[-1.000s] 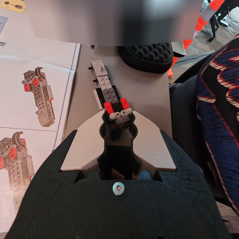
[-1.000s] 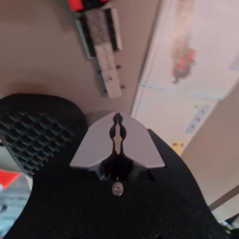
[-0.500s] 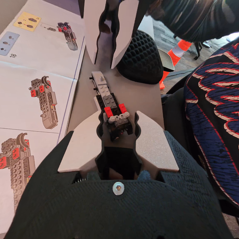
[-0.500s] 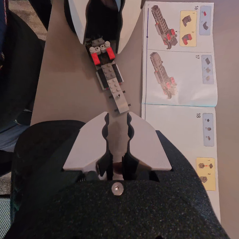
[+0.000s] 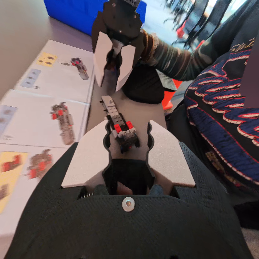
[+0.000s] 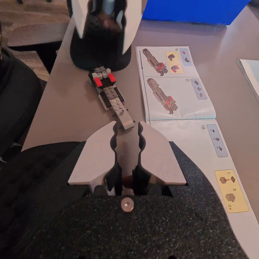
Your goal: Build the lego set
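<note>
The long grey, black and red lego model (image 5: 120, 124) lies flat on the grey surface (image 6: 67, 106), close to its near edge where the person sits and just beside the open white instruction booklet (image 6: 178, 98). Neither gripper has hold of it. The left gripper (image 5: 128, 134) stands wide open with nothing between its fingers, the model's red-and-black end lying on the surface between and below its tips. The right gripper (image 6: 127, 125) is parted by a moderate gap, also empty, its tips just at the model's pale grey tapered end. A blue box (image 5: 72, 15) sits toward the far edge, and a black honeycomb-textured pad (image 5: 141, 86) rests at the edge beyond the model.

The step in hand looks like a pause between pieces: the model is set down and the booklet pages lie in view. No loose bricks show in either view, so the next move probably calls for finding the pieces for the coming step, then steadying the model with one gripper while the other presses a piece on squarely.
</note>
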Tool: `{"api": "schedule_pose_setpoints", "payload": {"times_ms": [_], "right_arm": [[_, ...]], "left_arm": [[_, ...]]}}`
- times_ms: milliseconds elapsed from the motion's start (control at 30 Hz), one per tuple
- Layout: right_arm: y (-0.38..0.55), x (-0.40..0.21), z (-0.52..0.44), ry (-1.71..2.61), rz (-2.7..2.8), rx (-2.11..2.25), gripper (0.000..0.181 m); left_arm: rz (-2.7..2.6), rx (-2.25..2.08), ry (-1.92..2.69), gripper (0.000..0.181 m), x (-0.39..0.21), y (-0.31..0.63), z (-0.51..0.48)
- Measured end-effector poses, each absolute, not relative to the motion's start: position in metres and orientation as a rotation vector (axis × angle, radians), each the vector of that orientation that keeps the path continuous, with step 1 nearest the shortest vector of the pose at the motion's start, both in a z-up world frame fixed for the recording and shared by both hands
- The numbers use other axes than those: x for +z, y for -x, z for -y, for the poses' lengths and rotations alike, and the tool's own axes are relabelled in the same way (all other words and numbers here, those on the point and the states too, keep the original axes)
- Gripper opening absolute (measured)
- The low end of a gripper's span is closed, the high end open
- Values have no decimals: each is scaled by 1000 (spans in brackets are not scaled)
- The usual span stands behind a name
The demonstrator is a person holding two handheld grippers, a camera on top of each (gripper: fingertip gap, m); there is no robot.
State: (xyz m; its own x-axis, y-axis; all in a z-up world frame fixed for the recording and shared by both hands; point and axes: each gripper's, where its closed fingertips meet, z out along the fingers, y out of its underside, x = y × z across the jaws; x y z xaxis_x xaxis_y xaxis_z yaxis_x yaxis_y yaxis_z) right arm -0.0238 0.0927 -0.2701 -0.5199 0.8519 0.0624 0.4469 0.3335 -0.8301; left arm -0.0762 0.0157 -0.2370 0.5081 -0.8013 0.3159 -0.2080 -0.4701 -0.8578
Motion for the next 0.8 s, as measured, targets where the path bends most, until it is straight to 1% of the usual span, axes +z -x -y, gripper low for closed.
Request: {"api": "schedule_pose_setpoints", "payload": {"times_ms": [167,267,433,600,733,800], "right_arm": [[25,-260,-92,1126,2088,1138,26],[26,-261,-87,1090,2125,1119,26],[26,-270,-86,1080,2171,1087,26],[26,-270,-87,1068,2155,1081,26],[27,-272,-90,1073,2165,1049,31],[27,-270,-91,1064,2167,1045,31]], "left_arm": [[-935,-761,2034,50,-159,115,-41],[-1026,-631,2091,50,-145,126,-56],[-1108,-584,2119,50,-152,116,-61],[-1118,-597,2120,50,-180,101,-60],[-1018,-562,2071,52,-195,102,-60],[-918,-573,2027,53,-202,100,-52]]}}
